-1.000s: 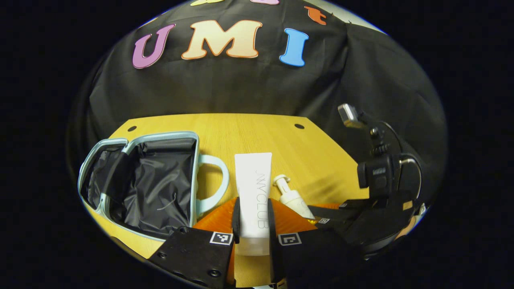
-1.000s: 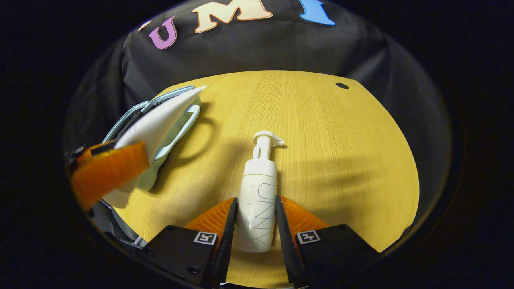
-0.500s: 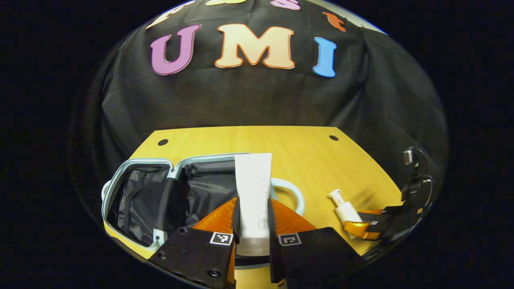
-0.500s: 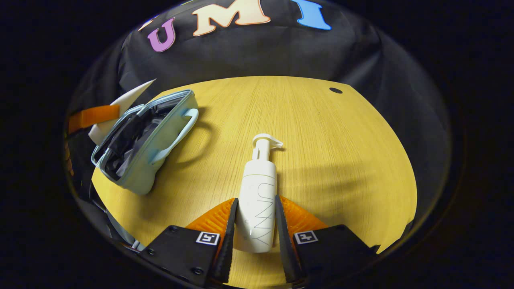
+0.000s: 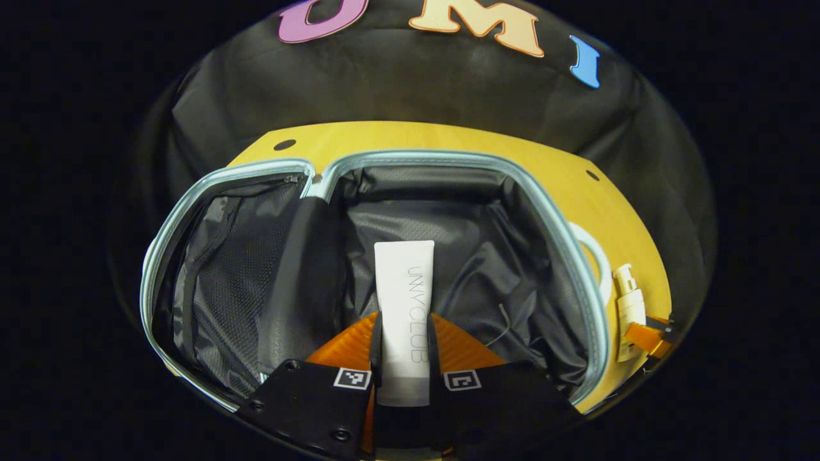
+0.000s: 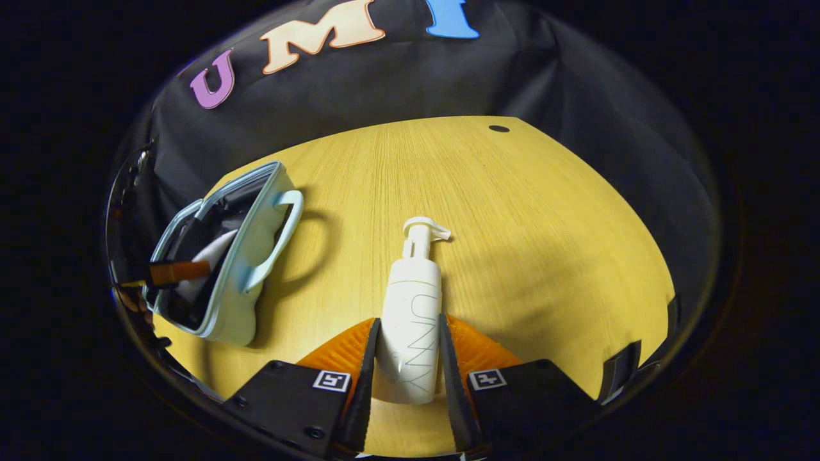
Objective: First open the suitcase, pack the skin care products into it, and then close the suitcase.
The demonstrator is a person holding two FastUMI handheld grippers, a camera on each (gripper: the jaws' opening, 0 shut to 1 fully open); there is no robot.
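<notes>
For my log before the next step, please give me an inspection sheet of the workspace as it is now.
Surface: wooden table, two small holes near its far edge.
Job's things: suitcase open, dark lining; white tube over its opening; pump bottle above the table.
Clutter: nothing seen.
Grippers: left gripper shut on the tube; right gripper shut on the bottle.
Cables: nothing seen.
Surroundings: black cloth wall.
</notes>
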